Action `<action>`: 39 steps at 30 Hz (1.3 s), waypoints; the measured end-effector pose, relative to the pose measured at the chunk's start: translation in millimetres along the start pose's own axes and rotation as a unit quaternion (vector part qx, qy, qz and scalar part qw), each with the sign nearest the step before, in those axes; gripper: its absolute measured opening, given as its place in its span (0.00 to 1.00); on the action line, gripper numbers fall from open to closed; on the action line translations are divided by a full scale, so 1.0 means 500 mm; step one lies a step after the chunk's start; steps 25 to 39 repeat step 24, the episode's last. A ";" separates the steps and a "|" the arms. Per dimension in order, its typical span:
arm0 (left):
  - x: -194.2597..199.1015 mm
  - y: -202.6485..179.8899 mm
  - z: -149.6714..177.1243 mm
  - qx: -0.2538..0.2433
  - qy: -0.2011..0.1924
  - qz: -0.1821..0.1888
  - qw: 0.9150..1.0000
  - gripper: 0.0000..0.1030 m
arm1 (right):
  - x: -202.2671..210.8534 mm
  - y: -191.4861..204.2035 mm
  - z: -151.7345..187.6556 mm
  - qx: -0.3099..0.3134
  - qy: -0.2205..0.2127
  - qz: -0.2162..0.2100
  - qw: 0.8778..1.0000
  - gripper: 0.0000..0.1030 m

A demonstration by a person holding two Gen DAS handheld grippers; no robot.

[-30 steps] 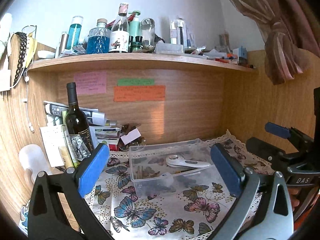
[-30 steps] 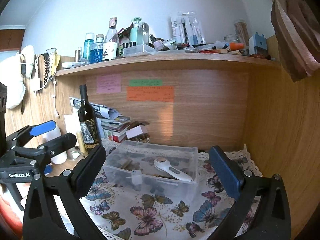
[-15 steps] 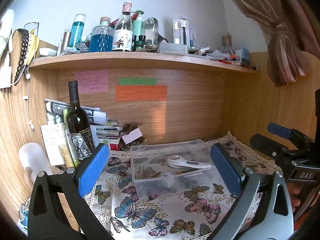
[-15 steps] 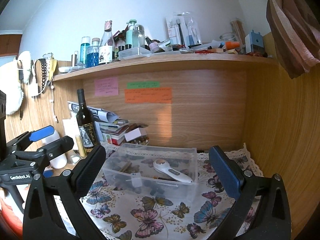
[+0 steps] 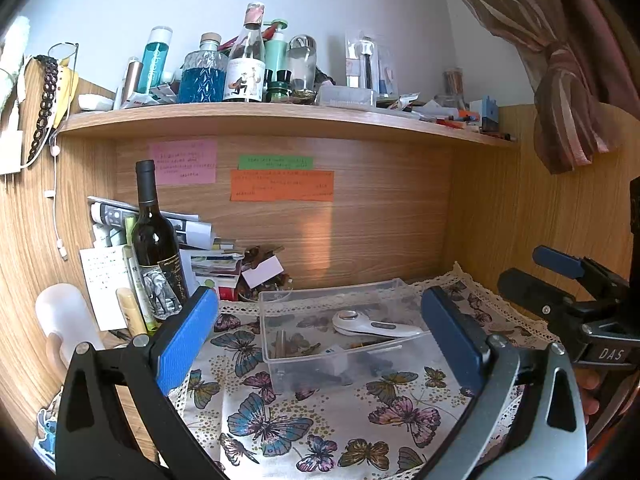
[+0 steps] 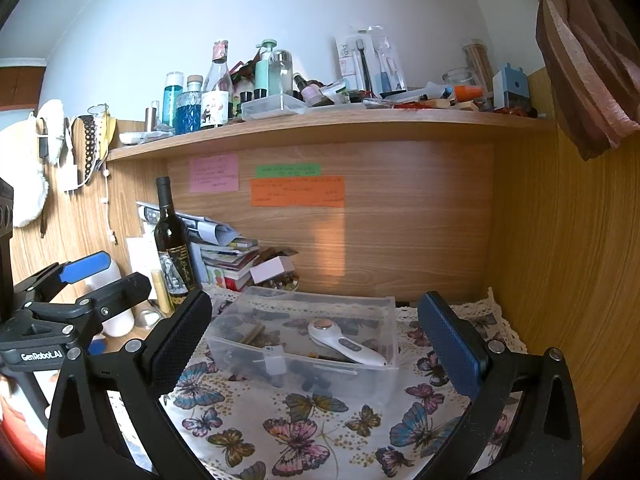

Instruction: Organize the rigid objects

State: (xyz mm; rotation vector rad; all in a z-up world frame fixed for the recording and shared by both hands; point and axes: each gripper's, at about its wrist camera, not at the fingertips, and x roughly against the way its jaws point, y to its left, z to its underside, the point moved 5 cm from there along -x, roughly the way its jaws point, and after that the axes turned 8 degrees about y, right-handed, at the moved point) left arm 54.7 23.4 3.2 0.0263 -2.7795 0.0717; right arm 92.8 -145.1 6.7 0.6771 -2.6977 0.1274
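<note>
Resting in clear plastic bin, smooth white rounded-head device, butterfly-print cloth

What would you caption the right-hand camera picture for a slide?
Open right tongs hover before a clear plastic bin holding a white handheld device on a butterfly tablecloth.

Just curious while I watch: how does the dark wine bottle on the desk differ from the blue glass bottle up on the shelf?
The wine bottle is tall, slim and dark; the blue bottle is squat, clear, textured glass with blue liquid inside. The wine bottle stands on the desk beside stacked papers, while the blue bottle stands on the shelf among toiletries. The wine bottle has a long black neck; the blue bottle's is short with a cork-coloured stopper. Both stand upright.
</note>
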 end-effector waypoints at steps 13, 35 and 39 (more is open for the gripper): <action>-0.002 -0.011 0.003 -0.001 0.001 0.003 1.000 1.00 | -0.003 0.001 0.000 0.004 0.000 -0.002 1.000 1.00; -0.002 -0.014 0.007 0.001 0.004 0.011 1.000 1.00 | -0.010 0.004 0.005 0.008 0.005 -0.004 1.000 1.00; -0.002 -0.014 0.007 0.001 0.004 0.011 1.000 1.00 | -0.010 0.004 0.005 0.008 0.005 -0.004 1.000 1.00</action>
